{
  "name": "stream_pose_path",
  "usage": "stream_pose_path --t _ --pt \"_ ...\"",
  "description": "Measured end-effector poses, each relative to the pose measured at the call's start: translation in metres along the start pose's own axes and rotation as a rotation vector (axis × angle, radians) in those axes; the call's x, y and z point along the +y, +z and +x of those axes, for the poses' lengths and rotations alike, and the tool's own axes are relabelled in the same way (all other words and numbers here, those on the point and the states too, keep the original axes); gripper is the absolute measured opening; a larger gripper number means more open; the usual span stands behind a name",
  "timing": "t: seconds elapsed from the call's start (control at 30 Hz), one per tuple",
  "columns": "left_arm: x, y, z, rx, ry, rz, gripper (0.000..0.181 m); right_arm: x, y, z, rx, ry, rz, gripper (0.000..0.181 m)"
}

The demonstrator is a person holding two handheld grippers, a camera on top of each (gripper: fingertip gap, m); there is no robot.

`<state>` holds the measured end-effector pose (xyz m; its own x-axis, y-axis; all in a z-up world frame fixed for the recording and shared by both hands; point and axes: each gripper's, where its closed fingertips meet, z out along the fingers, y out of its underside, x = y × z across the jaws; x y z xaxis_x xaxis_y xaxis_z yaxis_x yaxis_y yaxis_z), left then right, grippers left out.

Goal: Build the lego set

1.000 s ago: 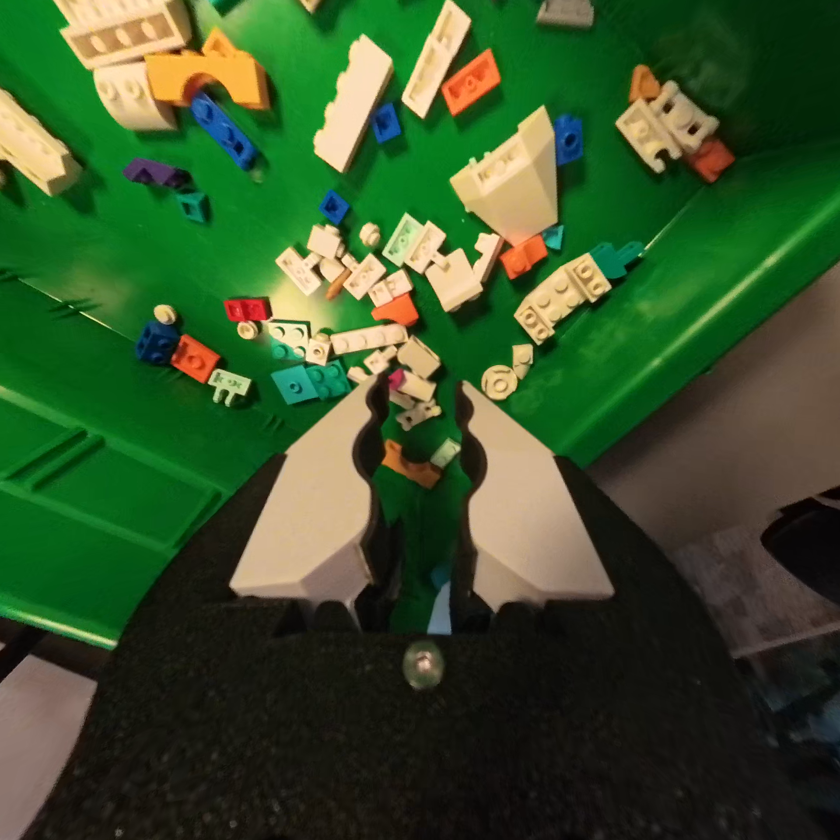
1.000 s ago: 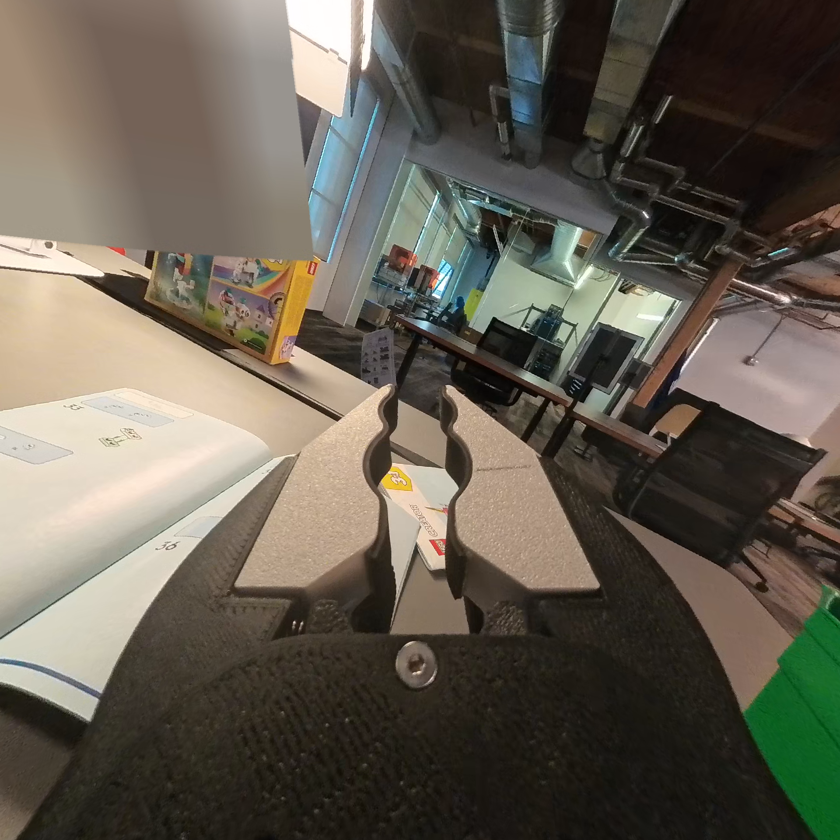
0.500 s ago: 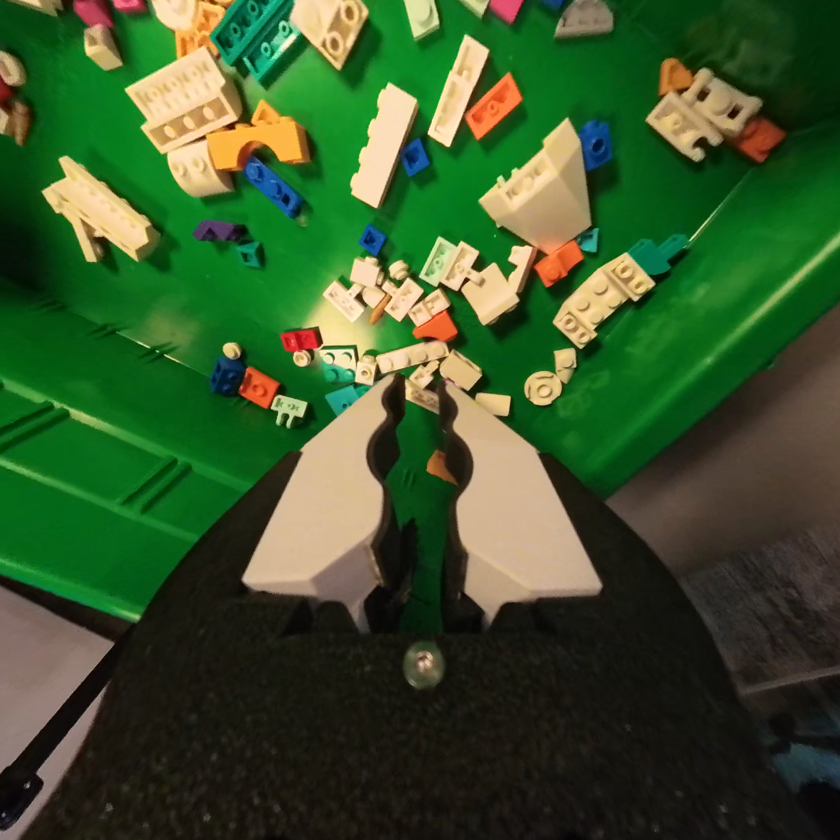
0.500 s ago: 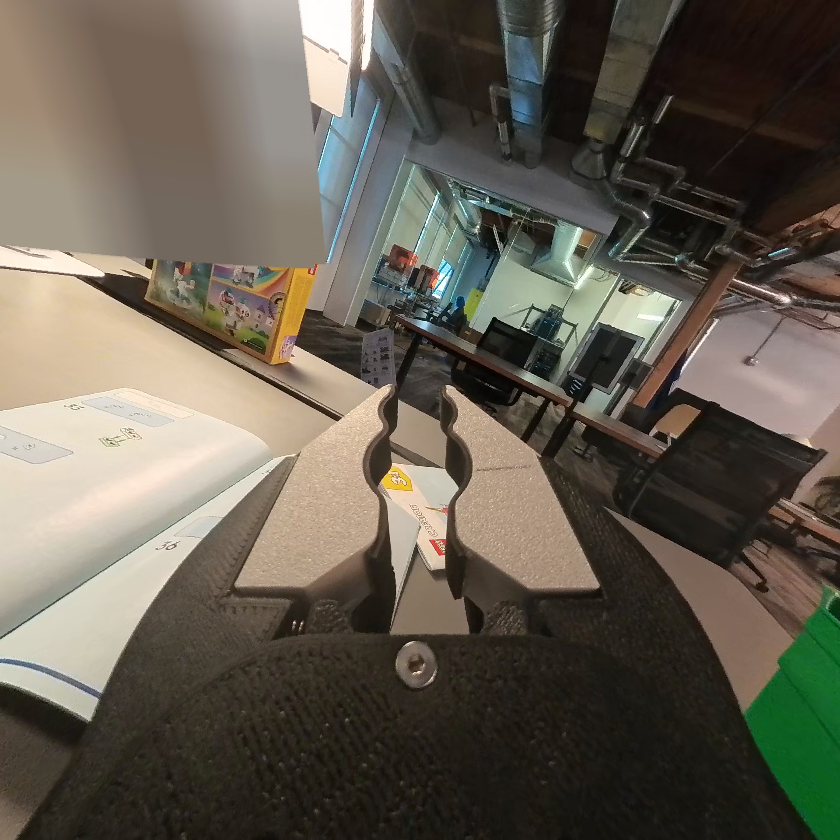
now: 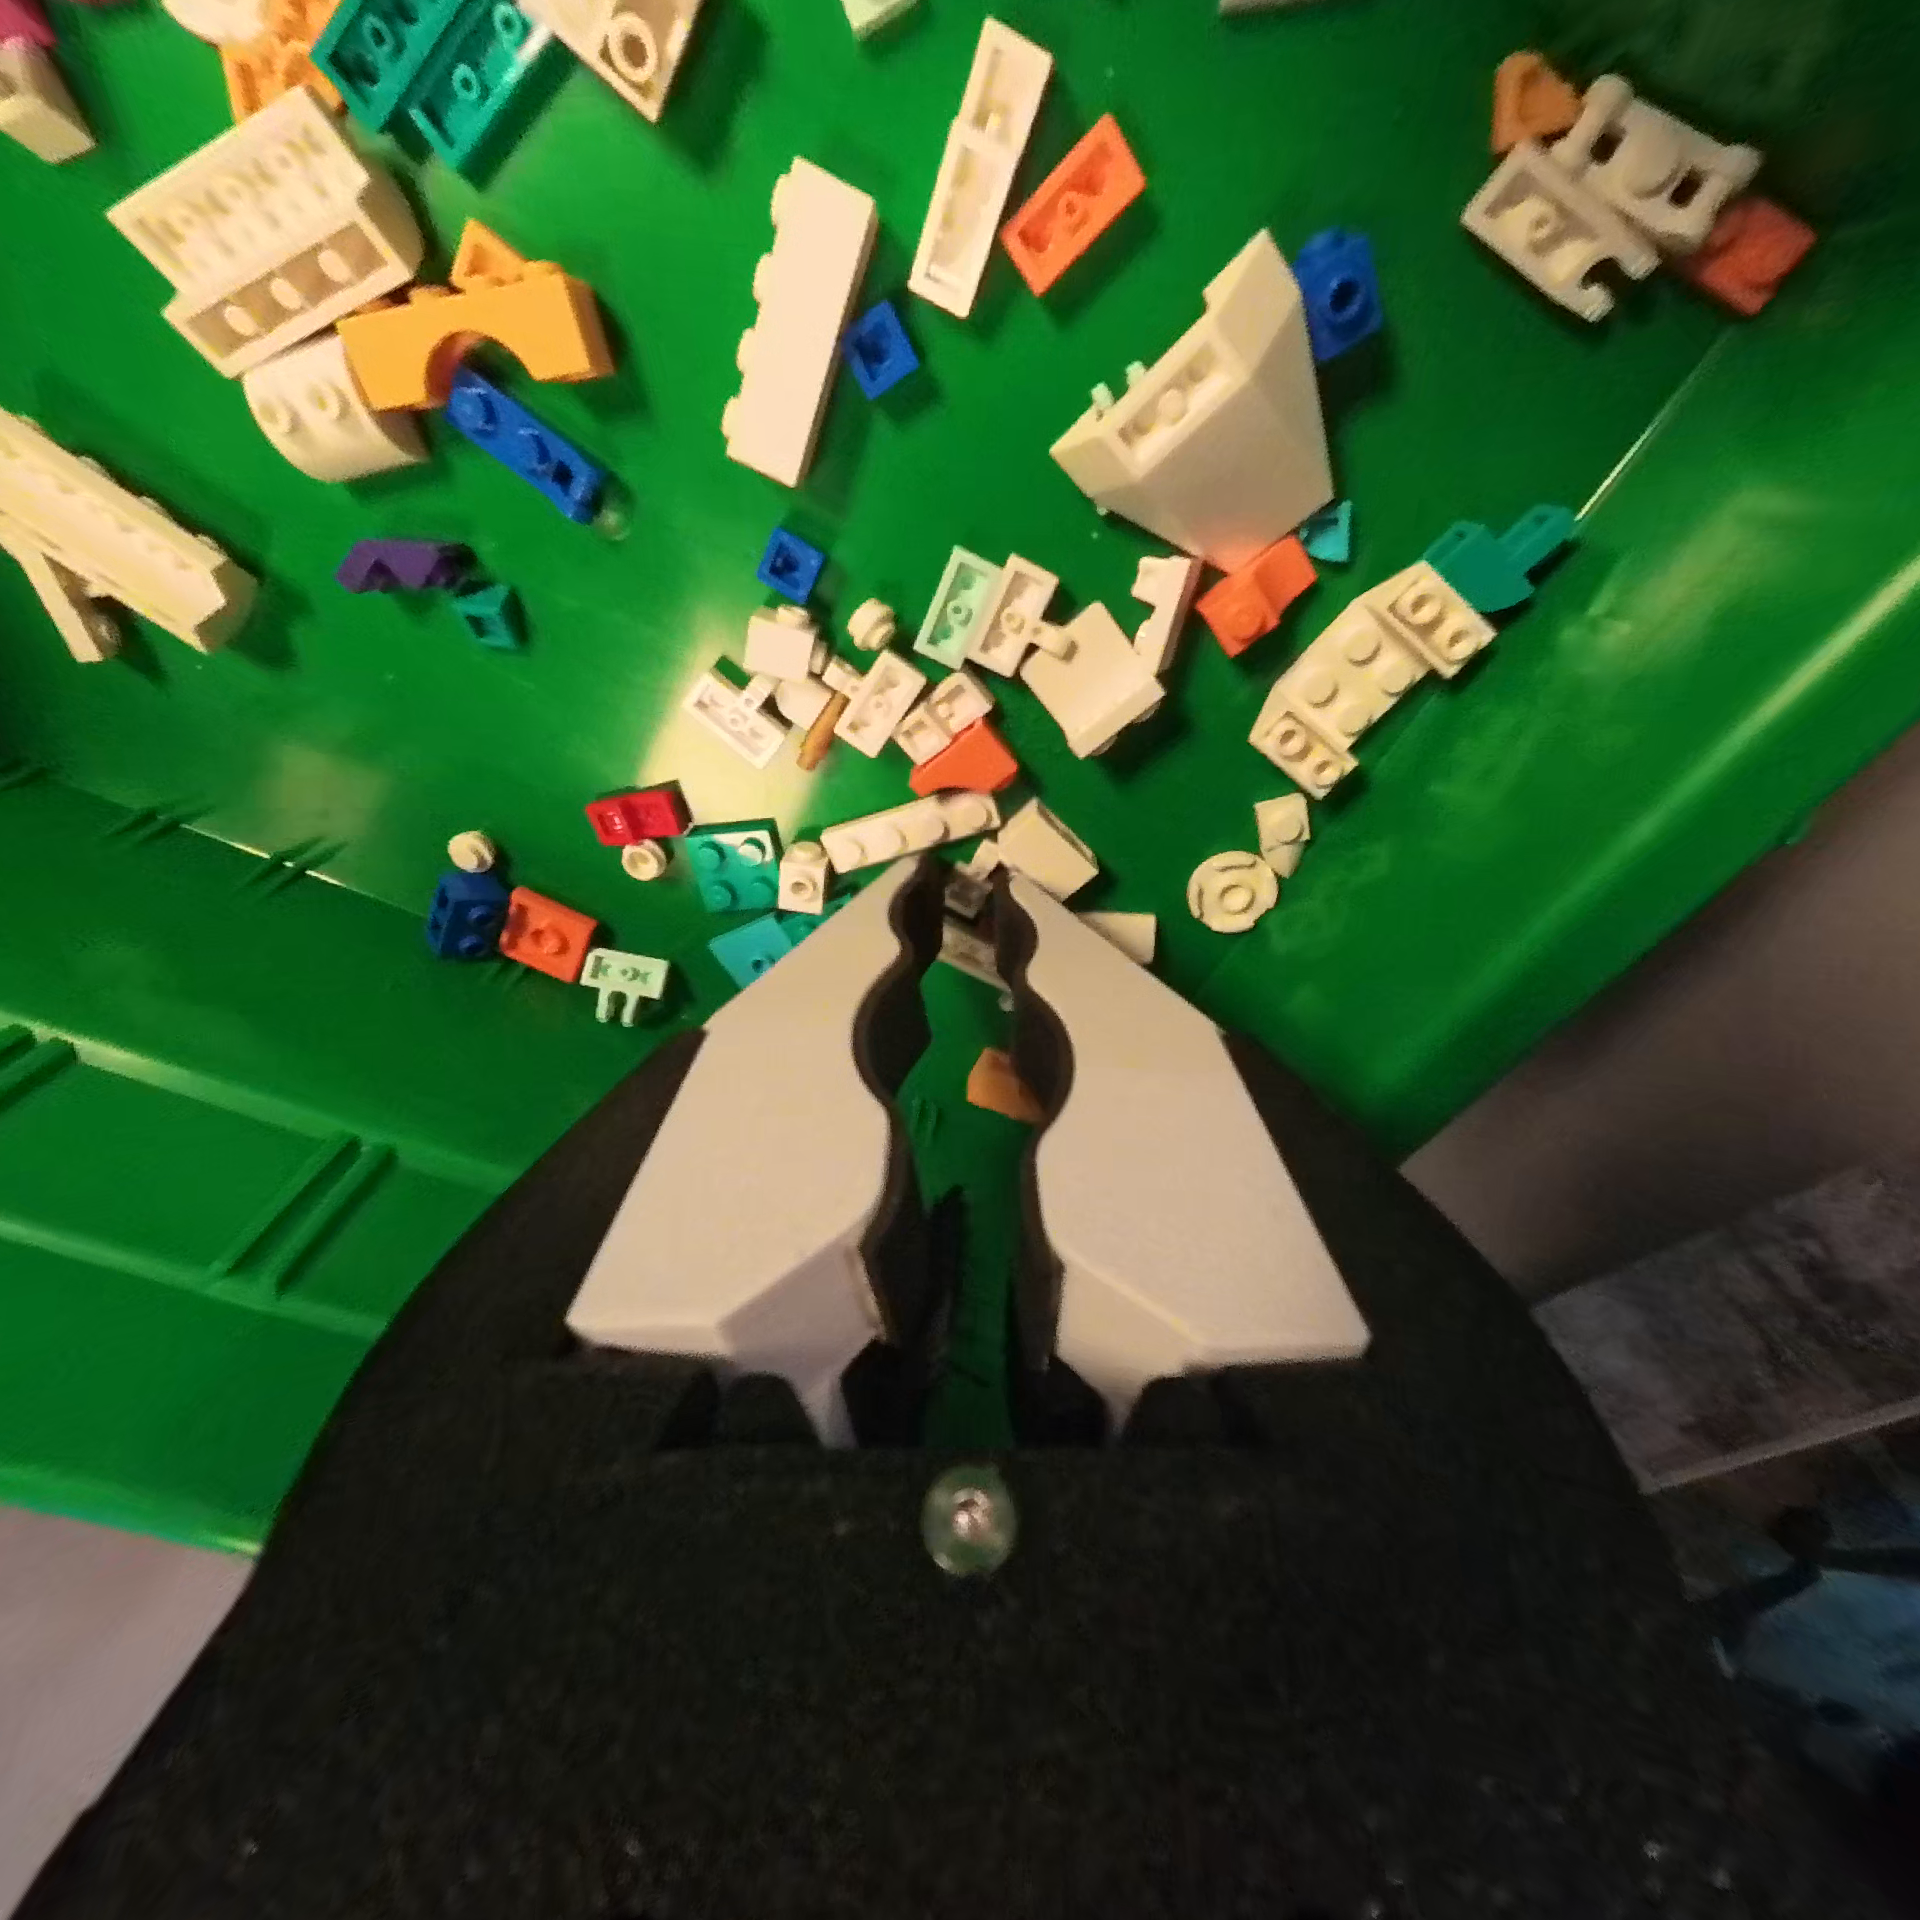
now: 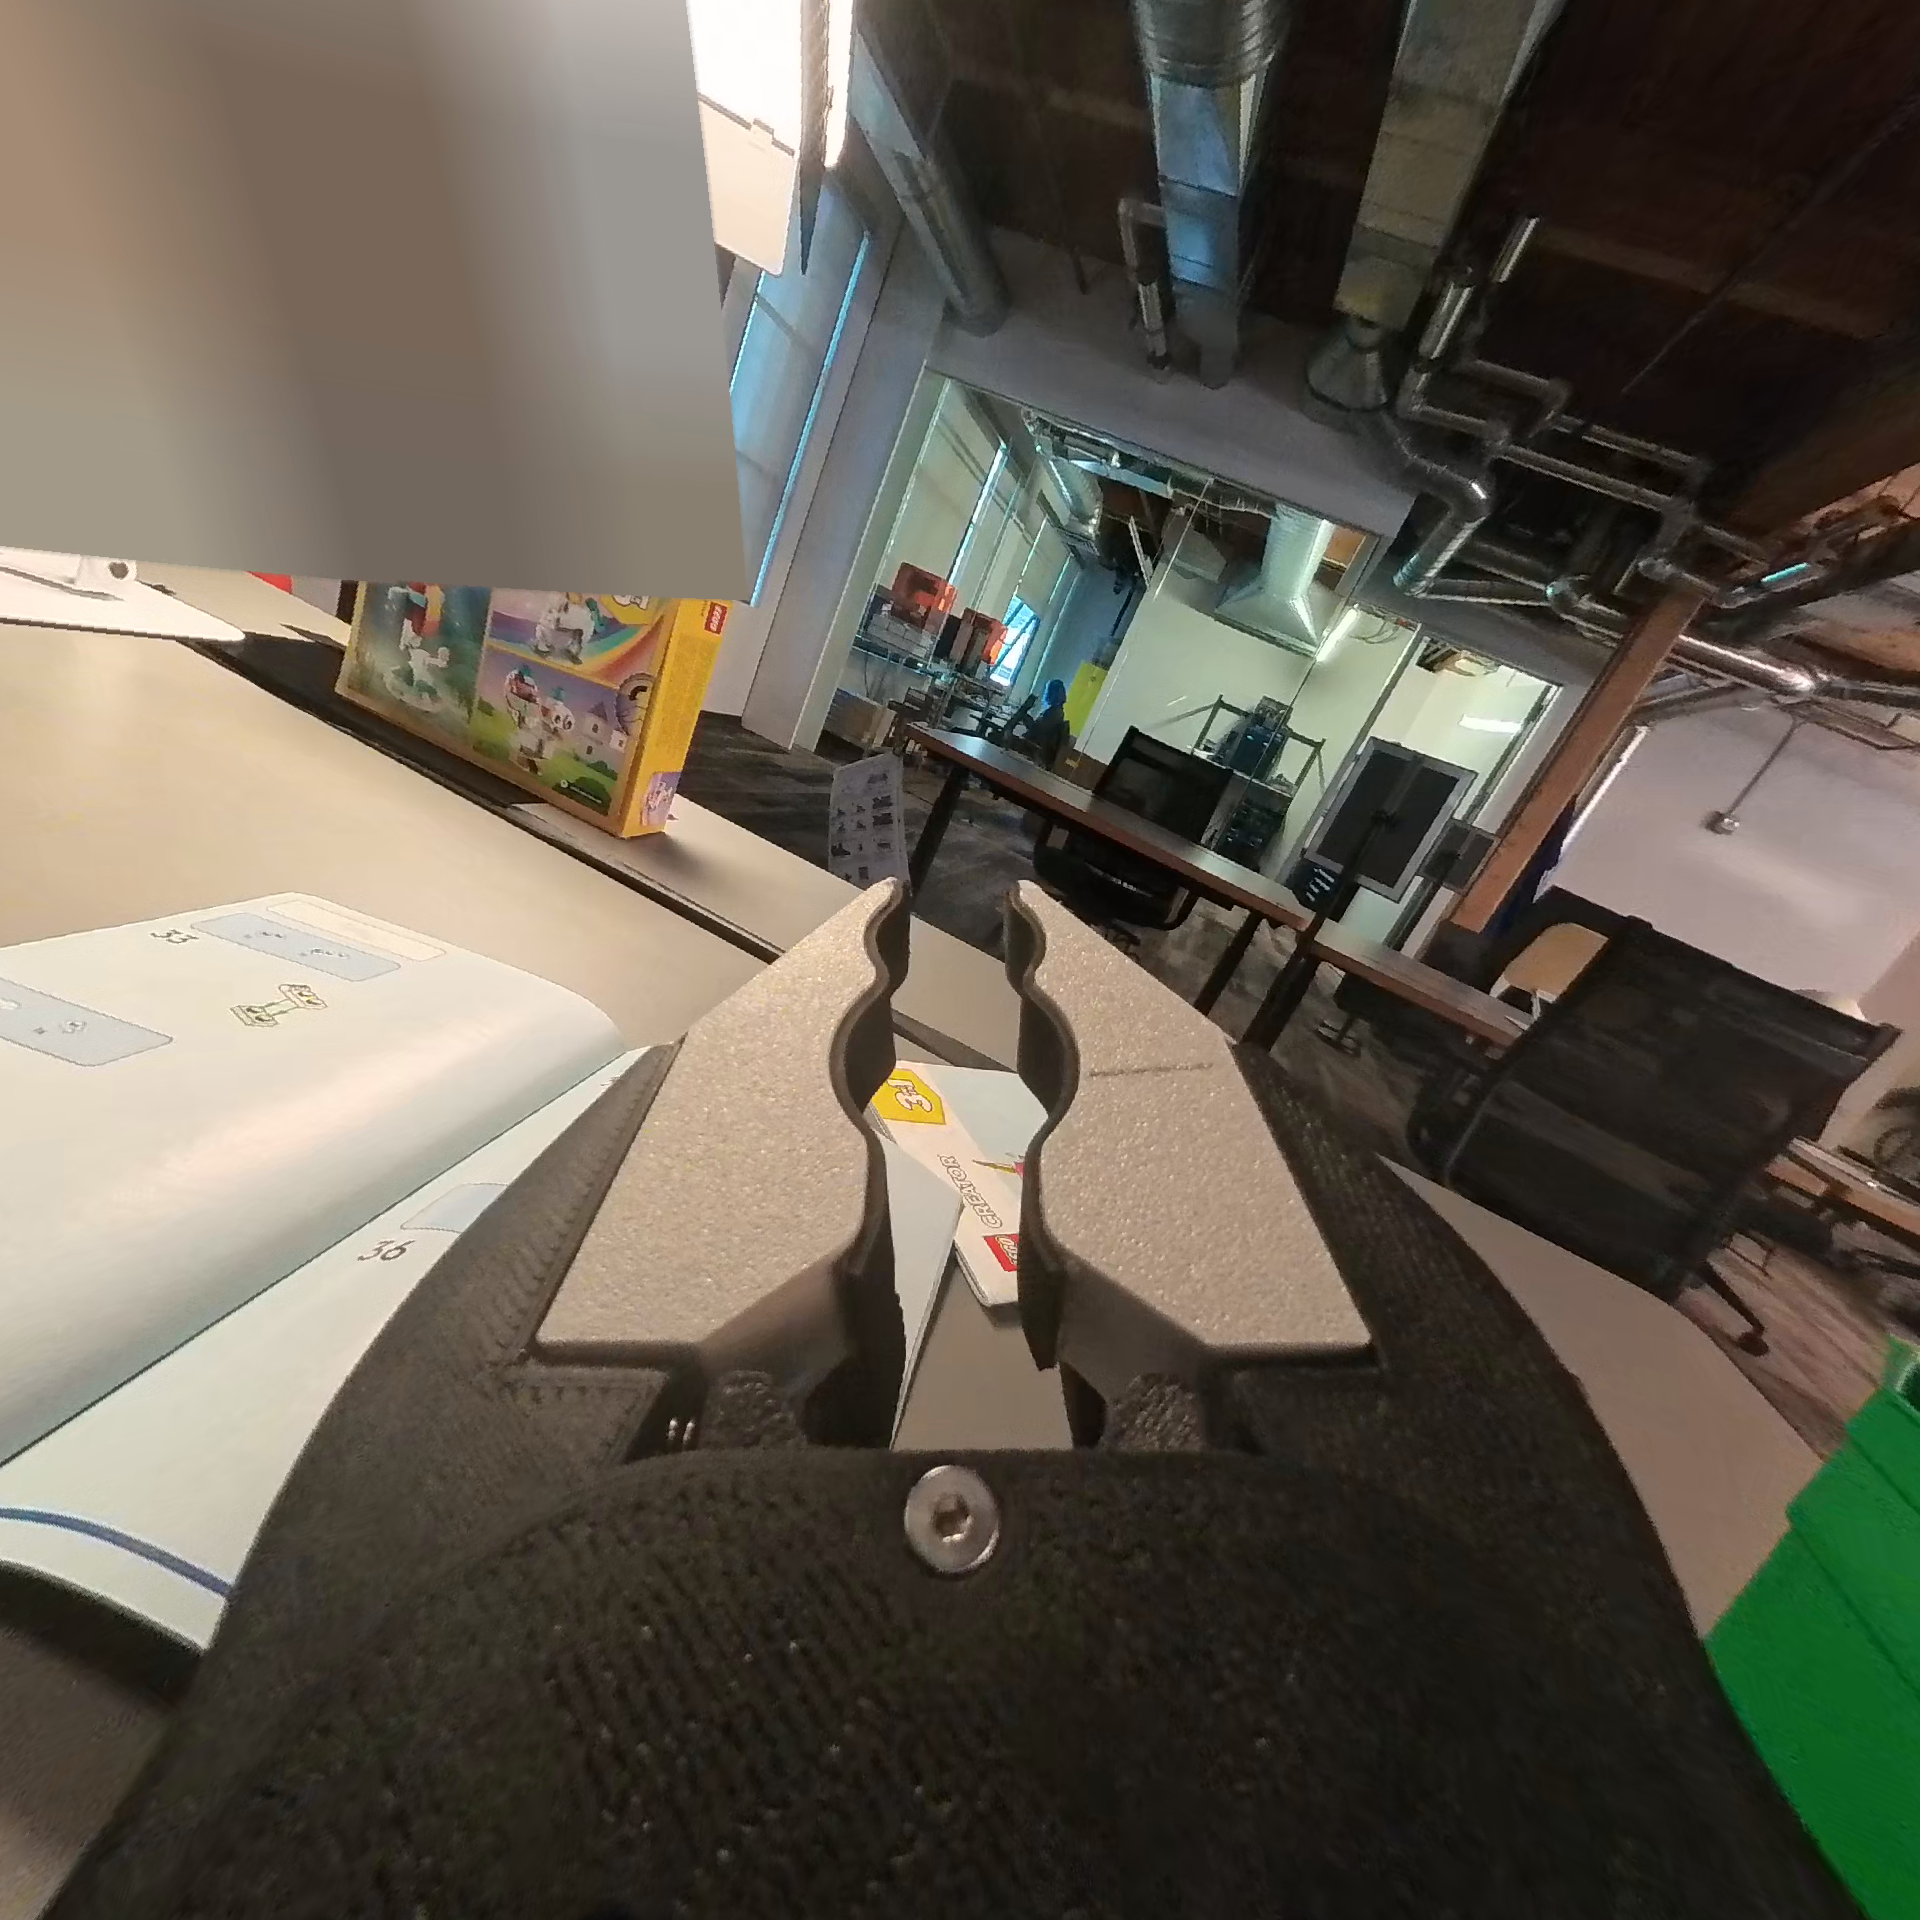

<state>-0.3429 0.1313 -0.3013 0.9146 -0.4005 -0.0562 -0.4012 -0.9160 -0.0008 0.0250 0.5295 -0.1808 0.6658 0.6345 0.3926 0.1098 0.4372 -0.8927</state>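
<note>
In the left wrist view a green bin [image 5: 1558, 831] holds many loose Lego pieces, mostly white, with orange, blue and teal ones. My left gripper [image 5: 958, 878] is low in the bin, its jaws nearly together on a small white piece [image 5: 964, 902] at the edge of a small pile. A tiny orange piece [image 5: 997, 1081] lies on the bin floor under the fingers. My right gripper [image 6: 956, 904] is slightly open and empty, held above a grey table and pointing out into the room.
A big white slope brick [image 5: 1205, 416] and a white round plate [image 5: 1231, 891] lie near the left gripper. In the right wrist view an open instruction booklet [image 6: 260, 1091], a leaflet [image 6: 966, 1153], the yellow Lego box [image 6: 530, 717] and the bin's corner [image 6: 1849, 1558] show. Spacing between my two grippers at the tips: around 55 cm. About 4 cm separates my left fingertips from the white round plate [image 5: 1231, 891].
The left jaws have narrowed from clearly open to nearly together around the small white piece, while the gripper shifted slightly over the pile. The right gripper has not moved.
</note>
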Motion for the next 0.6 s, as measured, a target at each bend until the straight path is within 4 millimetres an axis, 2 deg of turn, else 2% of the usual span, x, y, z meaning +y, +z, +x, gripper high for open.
stream_pose_path --t 0.13,0.23,0.33,0.43,0.53,0.6 --pt "0.001 -0.002 -0.006 -0.051 0.026 0.020 0.007 0.000 0.000 0.000 -0.001 0.003 0.002 0.016" --pt "-0.002 -0.013 -0.012 -0.109 0.005 0.083 0.007 -0.001 0.000 0.001 0.000 0.010 0.005 0.016" --pt "-0.008 -0.036 -0.018 -0.202 -0.028 0.174 0.007 -0.001 0.000 0.001 0.000 0.017 0.007 0.016" --pt "-0.020 -0.071 -0.019 -0.336 -0.035 0.259 0.006 -0.001 -0.001 0.004 0.012 0.032 0.008 0.016" --pt "-0.046 -0.108 -0.002 -0.437 -0.016 0.383 0.006 -0.002 -0.001 -0.003 -0.023 0.013 0.011 0.016" --pt "-0.075 -0.126 0.025 -0.437 0.019 0.497 0.005 -0.003 -0.001 -0.009 -0.049 0.004 0.018 0.016"
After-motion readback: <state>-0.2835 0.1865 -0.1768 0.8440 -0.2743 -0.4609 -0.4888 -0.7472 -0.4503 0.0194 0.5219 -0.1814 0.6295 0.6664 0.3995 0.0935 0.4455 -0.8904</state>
